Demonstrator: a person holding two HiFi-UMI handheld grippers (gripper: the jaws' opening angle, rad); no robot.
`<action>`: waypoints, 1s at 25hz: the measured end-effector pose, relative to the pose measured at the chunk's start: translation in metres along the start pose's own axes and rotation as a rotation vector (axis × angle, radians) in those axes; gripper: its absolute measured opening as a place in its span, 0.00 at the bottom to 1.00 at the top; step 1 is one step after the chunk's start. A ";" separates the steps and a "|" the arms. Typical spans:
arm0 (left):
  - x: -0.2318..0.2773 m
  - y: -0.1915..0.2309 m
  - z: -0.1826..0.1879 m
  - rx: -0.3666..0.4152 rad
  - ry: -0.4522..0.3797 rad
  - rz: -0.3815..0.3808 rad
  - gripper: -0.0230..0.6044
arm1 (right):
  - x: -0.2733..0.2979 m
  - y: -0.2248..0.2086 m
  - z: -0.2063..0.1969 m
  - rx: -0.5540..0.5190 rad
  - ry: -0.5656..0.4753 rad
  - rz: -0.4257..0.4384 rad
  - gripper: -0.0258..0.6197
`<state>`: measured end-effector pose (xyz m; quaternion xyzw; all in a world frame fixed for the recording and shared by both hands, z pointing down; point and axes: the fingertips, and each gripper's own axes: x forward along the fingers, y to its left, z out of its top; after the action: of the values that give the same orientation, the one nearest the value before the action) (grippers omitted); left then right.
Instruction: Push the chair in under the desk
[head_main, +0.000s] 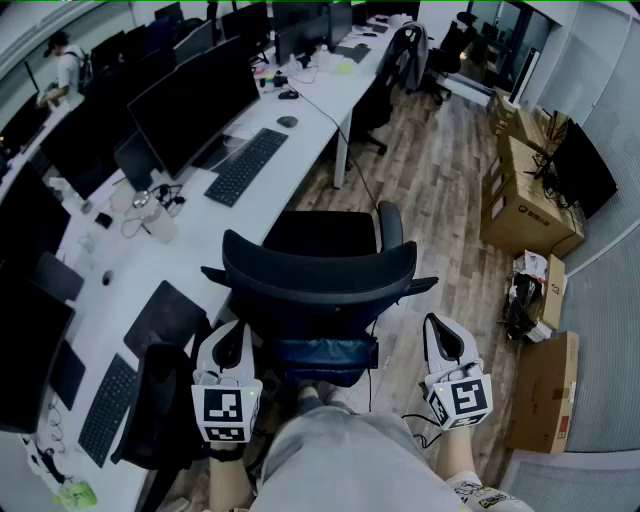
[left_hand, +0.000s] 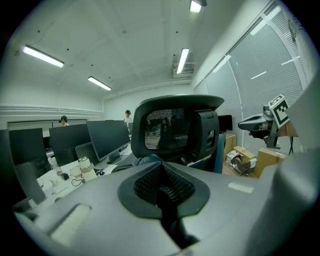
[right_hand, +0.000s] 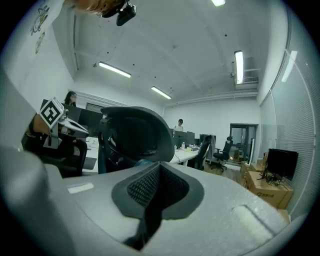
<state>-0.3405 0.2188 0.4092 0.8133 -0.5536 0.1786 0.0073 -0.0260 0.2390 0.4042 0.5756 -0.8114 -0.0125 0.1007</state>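
1. Two handheld grippers in view: left gripper (head_main: 232, 338) and right gripper (head_main: 441, 332). Both have jaws fully closed w/ nothing between the pads.
2. Task item: black swivel office chair (head_main: 320, 272) w/ curved mesh backrest, two armrests and black seat pad. A dark blue padded section sits low on the backrest's rear.
3. Chair pos.: on wood-plank floor (head_main: 440, 190), just beside the long edge of the white desk (head_main: 310, 130). Backrest is toward the operator, and the seat is in full view on the floor side of the desk edge.
4. Left gripper is just beside the backrest's lower left edge; contact cannot be confirmed. Right gripper is clear of the chair, to its right.
5. Desk carries black monitors and a black keyboard (head_main: 245, 166).
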 end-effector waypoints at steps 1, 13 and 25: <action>0.001 0.000 0.000 0.005 0.000 -0.003 0.05 | 0.000 0.000 -0.001 -0.001 0.001 -0.004 0.04; 0.013 0.015 0.012 0.169 0.007 0.013 0.13 | 0.008 -0.012 -0.010 -0.031 -0.001 0.026 0.05; 0.032 0.045 0.009 0.343 0.097 0.015 0.29 | 0.032 -0.026 -0.017 -0.125 0.037 0.096 0.24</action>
<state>-0.3686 0.1707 0.4019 0.7890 -0.5201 0.3094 -0.1061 -0.0091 0.2021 0.4226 0.5287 -0.8337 -0.0478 0.1520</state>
